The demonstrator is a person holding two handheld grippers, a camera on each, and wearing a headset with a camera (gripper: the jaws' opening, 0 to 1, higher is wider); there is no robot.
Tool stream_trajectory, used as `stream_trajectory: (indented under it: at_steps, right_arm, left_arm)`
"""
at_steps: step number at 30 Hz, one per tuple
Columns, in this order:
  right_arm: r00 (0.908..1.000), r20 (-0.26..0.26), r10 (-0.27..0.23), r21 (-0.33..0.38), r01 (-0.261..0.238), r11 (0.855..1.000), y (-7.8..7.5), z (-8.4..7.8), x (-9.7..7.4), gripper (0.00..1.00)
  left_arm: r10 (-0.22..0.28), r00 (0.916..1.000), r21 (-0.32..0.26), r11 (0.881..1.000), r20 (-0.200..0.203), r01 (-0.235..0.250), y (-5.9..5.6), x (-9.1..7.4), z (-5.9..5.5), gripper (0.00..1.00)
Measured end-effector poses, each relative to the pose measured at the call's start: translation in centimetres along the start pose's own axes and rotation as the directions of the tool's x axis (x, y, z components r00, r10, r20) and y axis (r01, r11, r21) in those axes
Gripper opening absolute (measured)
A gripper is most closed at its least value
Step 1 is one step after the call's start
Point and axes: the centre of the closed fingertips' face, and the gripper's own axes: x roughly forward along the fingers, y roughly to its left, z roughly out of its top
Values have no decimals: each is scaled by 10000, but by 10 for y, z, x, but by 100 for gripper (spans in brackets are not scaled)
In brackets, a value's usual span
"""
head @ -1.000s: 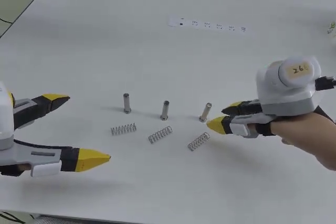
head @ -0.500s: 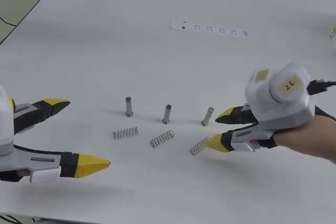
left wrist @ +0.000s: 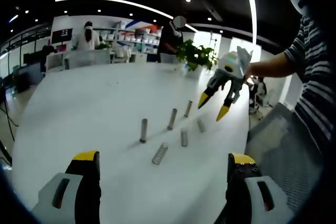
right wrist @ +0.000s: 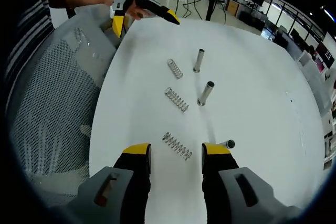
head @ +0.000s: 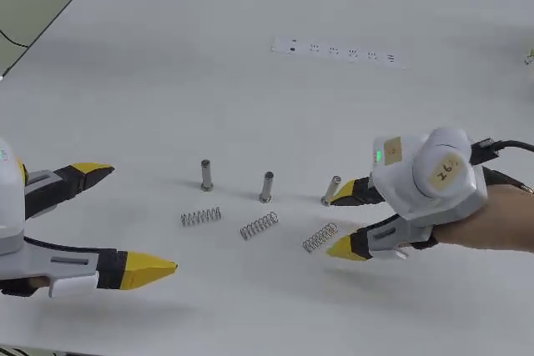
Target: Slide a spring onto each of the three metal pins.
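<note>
Springs: three, flat below upright pins;
Right gripper: spread beside right spring; label unreadable;
Left gripper: spread, lower left.

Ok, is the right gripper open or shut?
Open: the right gripper holds its yellow tips well apart; the nearest spring lies loose on the table.

light: bright, from ceiling strips | shadows: soft, faint | focus: sharp | edges: fisheye-bent in gripper views
</note>
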Motion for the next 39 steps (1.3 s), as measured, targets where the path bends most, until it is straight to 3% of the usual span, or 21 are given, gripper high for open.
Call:
stream_trajectory:
  at_steps: [3,16,24,39]
  right_arm:
    - [9999,-83,125,-388,-128,9992,1,-2,4,40]
    - [9969,-620,479,-1364,-560,9891,-1,-12,18,24]
    - [9962,-692,523,-1215,-604,9907,-3,-12,25,22]
    - [9927,-1075,545,-938,-647,9935,0,-28,30,14]
  left_arm:
    - [27,10000,-29,10000,26,-27,1,-1,0,98]
    - [8,10000,-16,10000,-15,-8,0,-2,-2,98]
    - [-30,10000,4,10000,55,30,-1,0,1,98]
    - [-50,10000,-36,10000,29,50,-1,1,0,98]
